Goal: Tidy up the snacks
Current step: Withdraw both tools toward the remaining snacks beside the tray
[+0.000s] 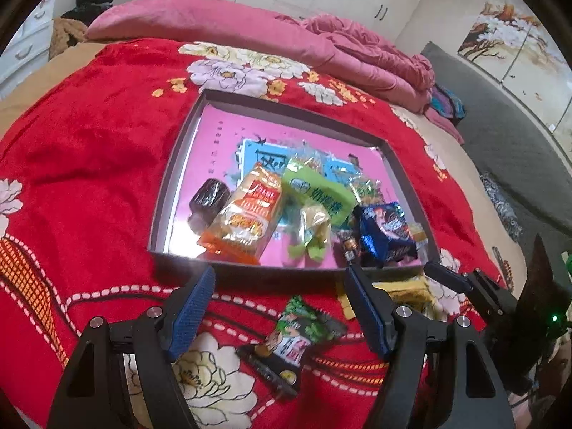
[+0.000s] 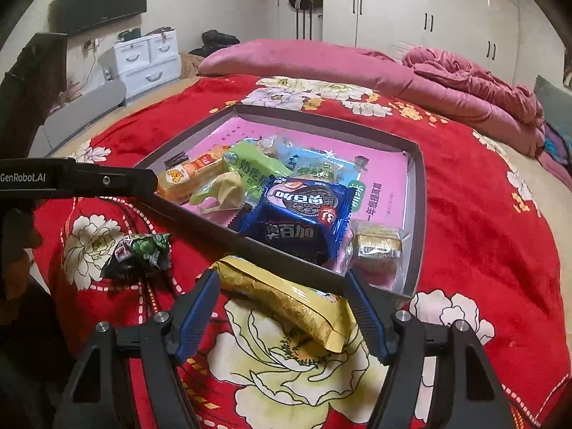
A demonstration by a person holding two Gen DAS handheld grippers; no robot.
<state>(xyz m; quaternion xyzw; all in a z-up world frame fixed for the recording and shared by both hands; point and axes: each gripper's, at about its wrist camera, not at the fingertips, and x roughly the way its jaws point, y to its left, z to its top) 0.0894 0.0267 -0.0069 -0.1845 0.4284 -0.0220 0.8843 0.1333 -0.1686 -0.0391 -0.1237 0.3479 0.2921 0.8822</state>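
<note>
1. Left wrist view: the left tool [image 1: 279, 279] hangs over the bed's red floral blanket [image 1: 89, 150], its blue-padded jaws wide apart and gripping nothing.
2. Below and between the jaws, a green-and-black snack packet [image 1: 300, 332] lies loose on the blanket, short of the near wall of the shallow grey box [image 1: 178, 164].
3. Inside the box, toward its near side, sit a dark wrapped cake [image 1: 209, 198], an orange cracker pack [image 1: 246, 211], a green candy pack [image 1: 318, 193] and a blue cookie pack [image 1: 388, 230].
4. The right tool's finger [image 1: 447, 275] shows at the box's near right corner, over a yellow packet [image 1: 411, 291].
5. Right wrist view: the right tool [image 2: 280, 282] stands with jaws wide apart, the yellow packet [image 2: 296, 304] lying on the blanket between them, its left end close to the left pad; no pad visibly presses on it.
6. The packet lies just outside the box's near wall [image 2: 286, 257].
7. The blue cookie pack [image 2: 300, 214] and a small gold-wrapped biscuit [image 2: 379, 245] rest in the box's near corner.
8. The green-and-black packet [image 2: 139, 254] lies farther left on the blanket.
</note>
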